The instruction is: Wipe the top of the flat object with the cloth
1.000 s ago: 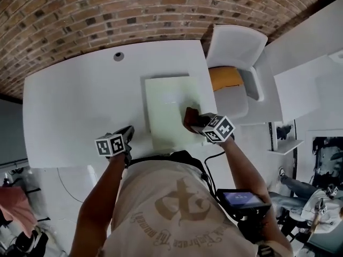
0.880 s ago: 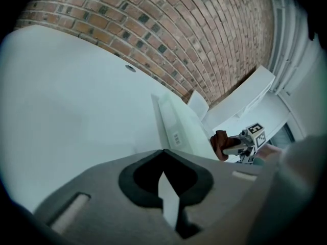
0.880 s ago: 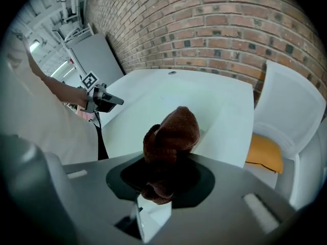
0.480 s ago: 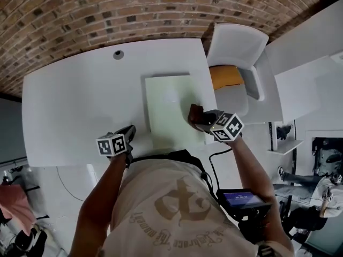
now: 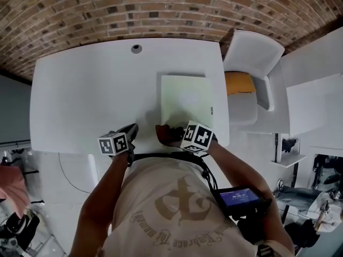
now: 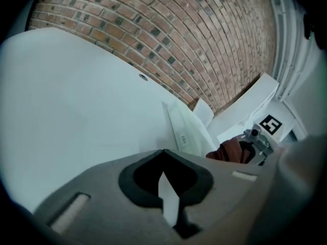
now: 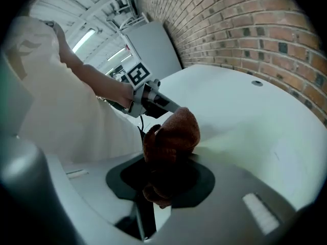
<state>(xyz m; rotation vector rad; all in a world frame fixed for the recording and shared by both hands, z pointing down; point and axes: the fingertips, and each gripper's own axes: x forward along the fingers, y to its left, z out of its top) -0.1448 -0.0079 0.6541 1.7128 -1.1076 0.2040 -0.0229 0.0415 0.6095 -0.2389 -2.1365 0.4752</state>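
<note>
A pale green flat object (image 5: 185,101) lies on the white table (image 5: 91,95), right of centre. My right gripper (image 5: 174,134) is shut on a bunched brown cloth (image 5: 163,135), which sits at the object's near left corner by the table's front edge. In the right gripper view the cloth (image 7: 172,136) fills the jaws, with the pale object (image 7: 255,144) beyond. My left gripper (image 5: 130,131) is shut and holds nothing, at the table's near edge left of the cloth. The left gripper view shows the flat object (image 6: 186,127) and the cloth (image 6: 230,150) off to the right.
A white chair (image 5: 252,52) with an orange cushion (image 5: 239,83) stands right of the table. A round cable hole (image 5: 136,48) sits near the table's far edge below the brick wall (image 5: 161,9). A small screen (image 5: 238,197) hangs at the person's waist.
My right gripper has swept the cloth leftward along the object's near edge, from its right side to its left corner. The left gripper has hardly moved.
</note>
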